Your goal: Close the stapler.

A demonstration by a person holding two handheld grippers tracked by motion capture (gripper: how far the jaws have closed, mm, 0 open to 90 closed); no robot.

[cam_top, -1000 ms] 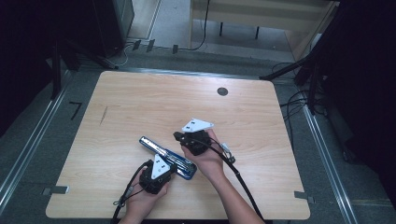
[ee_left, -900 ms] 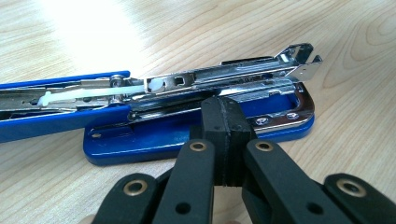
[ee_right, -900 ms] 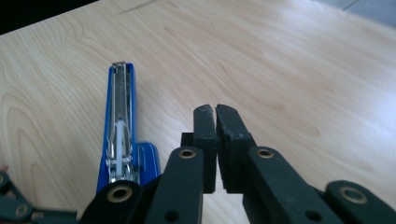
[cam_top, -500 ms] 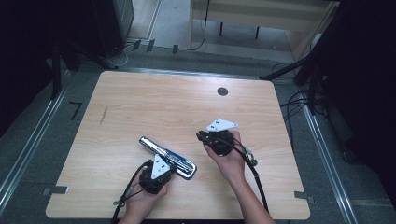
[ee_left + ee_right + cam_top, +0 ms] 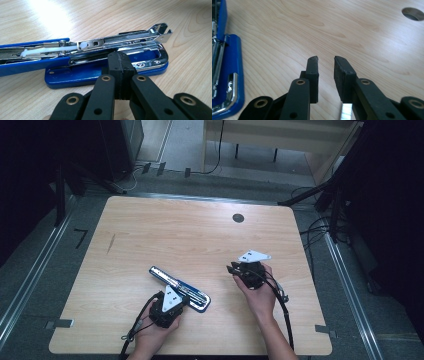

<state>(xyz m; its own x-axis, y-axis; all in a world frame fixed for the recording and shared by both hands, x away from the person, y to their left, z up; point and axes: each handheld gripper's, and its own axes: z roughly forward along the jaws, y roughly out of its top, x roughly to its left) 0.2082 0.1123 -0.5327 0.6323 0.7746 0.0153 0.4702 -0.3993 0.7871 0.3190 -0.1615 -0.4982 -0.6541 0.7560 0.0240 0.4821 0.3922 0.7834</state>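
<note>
Now the right gripper [image 5: 231, 268] stands well clear of the stapler [image 5: 179, 288], out to the right over bare table [image 5: 165, 230]; a second ago it was close against the stapler's far side, next to the left gripper [image 5: 176, 301]. In the right gripper view its jaws stand a little apart, with only wood grain visible in the gap, so it holds nothing. The left gripper has not shifted. In the left gripper view its jaws are pressed together, tips at the near edge of the stapler's blue base [image 5: 105, 72]; whether they pin that edge or merely rest against it cannot be told.

The stapler lies near the front edge of the table, left of centre, with its top arm swung back flat and the metal staple channel [image 5: 120, 41] exposed. Judged from this, the opening step is complete: the right gripper has released and withdrawn, while the left steadies the base. The channel is accessible for loading or inspection.
</note>
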